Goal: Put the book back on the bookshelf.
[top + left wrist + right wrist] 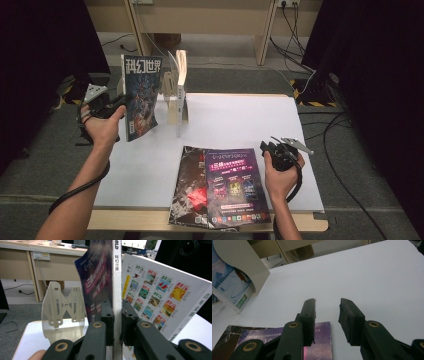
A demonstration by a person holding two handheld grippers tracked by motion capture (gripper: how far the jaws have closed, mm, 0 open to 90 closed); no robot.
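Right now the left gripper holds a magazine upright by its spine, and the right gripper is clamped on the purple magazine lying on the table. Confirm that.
Not quite. The left gripper does pinch the upright magazine at its spine, but the right gripper grips nothing: the right gripper view shows its jaws apart over the white table, with the purple magazine lying flat below them, not between them.
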